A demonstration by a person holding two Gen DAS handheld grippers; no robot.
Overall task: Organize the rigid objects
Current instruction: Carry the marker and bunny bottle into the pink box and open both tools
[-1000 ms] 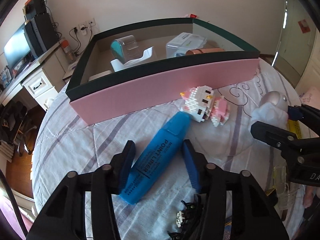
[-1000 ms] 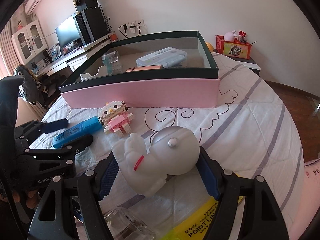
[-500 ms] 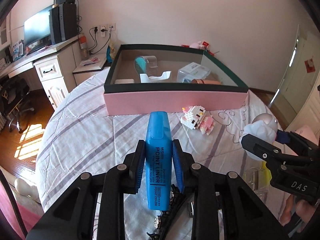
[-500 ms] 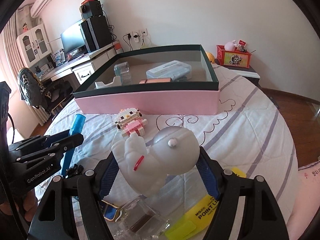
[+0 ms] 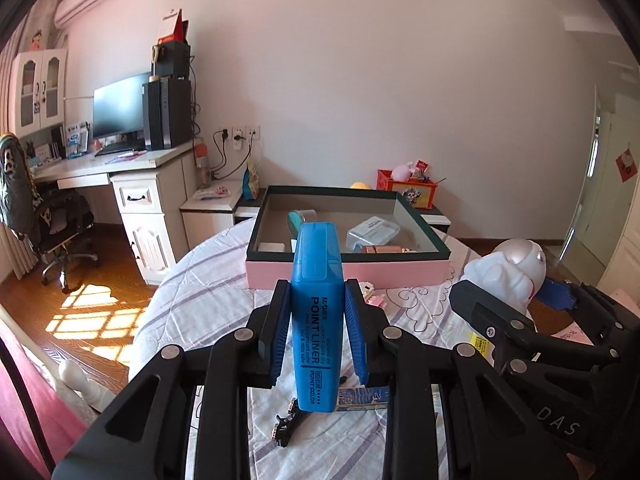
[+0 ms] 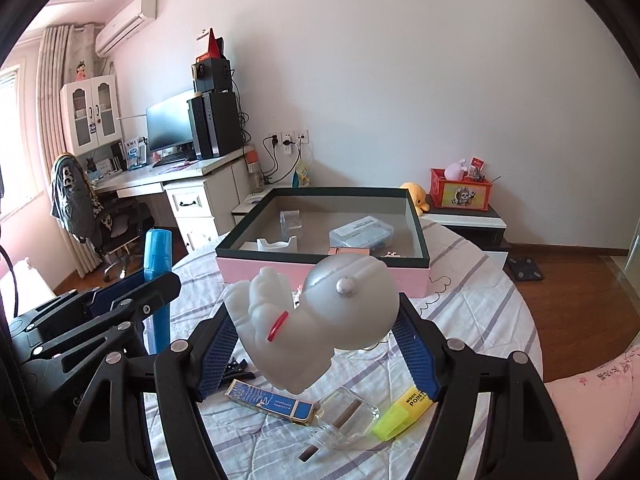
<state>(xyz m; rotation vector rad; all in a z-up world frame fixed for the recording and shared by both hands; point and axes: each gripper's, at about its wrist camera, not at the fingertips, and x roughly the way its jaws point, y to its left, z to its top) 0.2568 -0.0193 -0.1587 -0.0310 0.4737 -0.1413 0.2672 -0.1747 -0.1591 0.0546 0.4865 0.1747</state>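
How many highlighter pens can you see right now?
2. The blue highlighter is clamped upright in the left gripper; the yellow highlighter lies on the bedspread under the right gripper. Others may be hidden.

Blue highlighter (image 5: 317, 312): "POINT LINER"; right gripper (image 5: 532, 320) body: "DAS".

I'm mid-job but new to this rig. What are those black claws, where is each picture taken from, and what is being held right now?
No robot arm here: a person holds a two-finger clamp in each hand, with a fisheye camera looking along its fingers. In the left view, the left gripper is shut on a blue highlighter, lifted upright. In the right view, the right gripper is shut on a white figurine. Ahead on the striped bedspread sits a pink box holding a few items. Below lie a yellow highlighter, a clear case and a blue-and-gold case.
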